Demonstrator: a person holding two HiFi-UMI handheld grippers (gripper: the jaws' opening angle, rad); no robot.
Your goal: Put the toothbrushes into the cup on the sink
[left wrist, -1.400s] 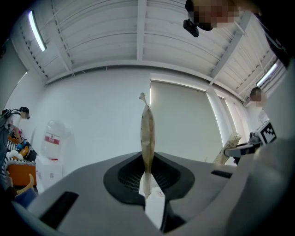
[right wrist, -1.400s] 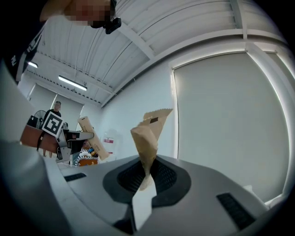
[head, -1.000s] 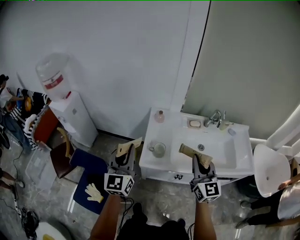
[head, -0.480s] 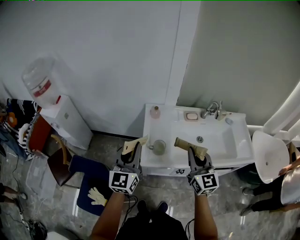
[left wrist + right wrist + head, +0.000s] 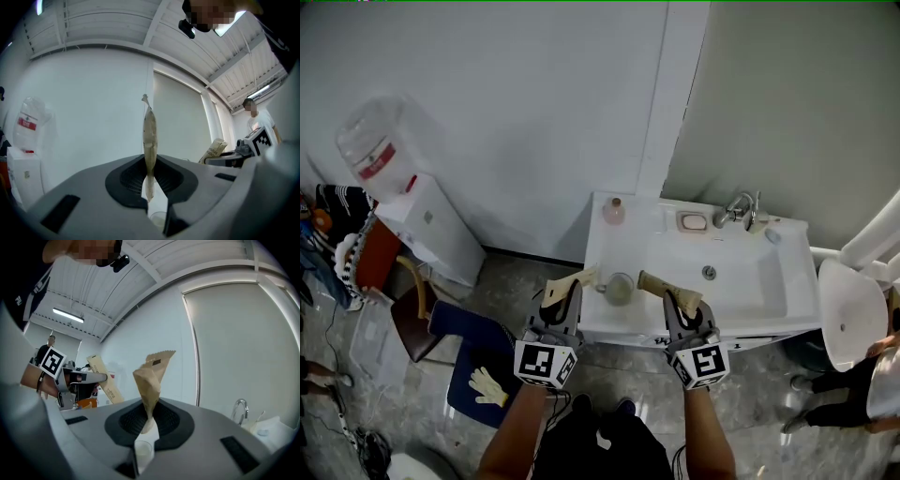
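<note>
The left hand-held gripper [image 5: 565, 300] is pressed together on the left paper-wrapped toothbrush [image 5: 570, 284]. In the left gripper view that gripper [image 5: 150, 174] pinches the tan packet [image 5: 150, 136] edge-on at its lower end, and the packet stands straight up out of the jaws. The right hand-held gripper [image 5: 681, 308] is likewise clamped on the right paper-wrapped toothbrush [image 5: 666, 290]. In the right gripper view its jaws [image 5: 147, 416] squeeze the crumpled lower part of the packet [image 5: 151, 378], whose serrated top leans to the right. In the head view the cup [image 5: 620, 288] stands on the front left ledge of the white sink [image 5: 745, 286], between the two packets. The left packet's free end is just beside the cup on its left, and the right packet's free end is near it on its right; neither is in the cup. Each gripper view shows the cup low down through the gap under the jaws [image 5: 157, 218] [image 5: 142, 451]. A faucet [image 5: 739, 208] and a soap dish [image 5: 692, 221] sit along the sink's back edge.
</note>
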